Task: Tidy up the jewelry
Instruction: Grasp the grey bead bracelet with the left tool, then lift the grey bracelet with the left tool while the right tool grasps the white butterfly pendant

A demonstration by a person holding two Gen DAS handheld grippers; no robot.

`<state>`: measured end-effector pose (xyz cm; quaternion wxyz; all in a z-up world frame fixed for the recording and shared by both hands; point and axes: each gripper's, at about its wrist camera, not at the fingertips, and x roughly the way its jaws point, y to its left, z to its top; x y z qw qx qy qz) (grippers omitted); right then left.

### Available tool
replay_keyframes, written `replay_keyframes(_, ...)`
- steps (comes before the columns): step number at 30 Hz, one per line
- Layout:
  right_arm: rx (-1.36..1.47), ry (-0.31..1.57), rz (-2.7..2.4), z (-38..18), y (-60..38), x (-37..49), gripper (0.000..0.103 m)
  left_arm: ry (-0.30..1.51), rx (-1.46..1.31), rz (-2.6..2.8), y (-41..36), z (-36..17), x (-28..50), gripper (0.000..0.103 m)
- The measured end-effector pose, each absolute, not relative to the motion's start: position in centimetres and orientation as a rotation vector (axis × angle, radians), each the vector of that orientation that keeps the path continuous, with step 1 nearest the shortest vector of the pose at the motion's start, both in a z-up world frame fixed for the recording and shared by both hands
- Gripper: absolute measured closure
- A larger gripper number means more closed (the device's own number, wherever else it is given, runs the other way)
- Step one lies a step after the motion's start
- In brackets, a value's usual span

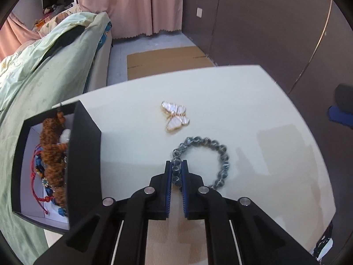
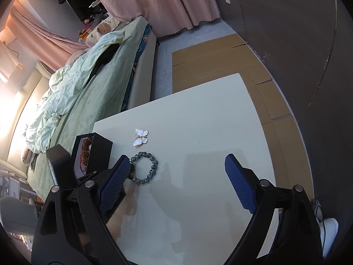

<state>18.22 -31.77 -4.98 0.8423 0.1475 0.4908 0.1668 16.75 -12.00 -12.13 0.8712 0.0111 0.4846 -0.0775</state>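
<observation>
A grey-blue beaded bracelet (image 1: 211, 152) lies on the white table (image 1: 253, 114). My left gripper (image 1: 176, 165) is shut on the bracelet's left side, its blue pads pressing beads between them. Beyond it rests a white butterfly brooch (image 1: 175, 116) with gold edging. At the left stands an open black jewelry box (image 1: 86, 154) holding a brown beaded string, red cords and other pieces. In the right wrist view the bracelet (image 2: 146, 165), the brooch (image 2: 140, 137) and the box (image 2: 99, 152) sit to the left. My right gripper (image 2: 176, 170) hangs open above bare table, nothing between its fingers.
A bed with a pale green quilt (image 1: 33, 77) runs along the table's left side. Flattened cardboard (image 1: 167, 59) lies on the floor beyond the table's far edge. A dark wall (image 1: 264, 33) stands to the right and pink curtains (image 1: 136, 4) at the back.
</observation>
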Motion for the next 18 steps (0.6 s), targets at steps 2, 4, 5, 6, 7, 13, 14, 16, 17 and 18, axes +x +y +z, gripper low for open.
replay_keyframes(2, 0.317, 1.037, 0.361, -5.0, -31.7, 18.2, 0.015, 0.998, -0.008, -0.18, -11.5, -11.3, 16.6, 0.097)
replay_keyframes(4, 0.322, 1.038, 0.371, -5.1, -31.6, 18.4, 0.015, 0.981, -0.039, -0.191, -11.0, -10.5, 16.4, 0.097)
replay_keyframes(5, 0.327, 1.038, 0.375, -5.2, -31.5, 18.5, 0.015, 0.976, -0.049, -0.193, -10.8, -10.1, 16.4, 0.097)
replay_keyframes(6, 0.332, 1.038, 0.378, -5.2, -31.6, 18.5, 0.015, 0.962, -0.071, -0.199, -10.2, -9.5, 16.3, 0.097)
replay_keyframes(7, 0.341, 1.038, 0.382, -5.3, -31.5, 18.6, 0.015, 0.952, -0.085, -0.201, -9.9, -9.1, 16.3, 0.097)
replay_keyframes(13, 0.373, 1.041, 0.406, -5.9, -30.6, 19.2, 0.016, 0.9, -0.152, -0.207, -7.8, -6.6, 16.1, 0.097)
replay_keyframes(14, 0.374, 1.042, 0.413, -6.1, -30.2, 19.4, 0.016, 0.895, -0.162, -0.211, -7.6, -6.3, 16.1, 0.097)
replay_keyframes(16, 0.371, 1.042, 0.422, -6.3, -29.5, 19.7, 0.017, 0.876, -0.181, -0.217, -7.0, -5.6, 16.0, 0.097)
replay_keyframes(17, 0.371, 1.045, 0.428, -6.4, -29.2, 19.9, 0.023, 0.869, -0.187, -0.219, -6.9, -5.4, 15.8, 0.097)
replay_keyframes(18, 0.374, 1.051, 0.435, -6.6, -28.8, 20.1, 0.027, 0.858, -0.198, -0.223, -6.6, -5.0, 15.8, 0.097)
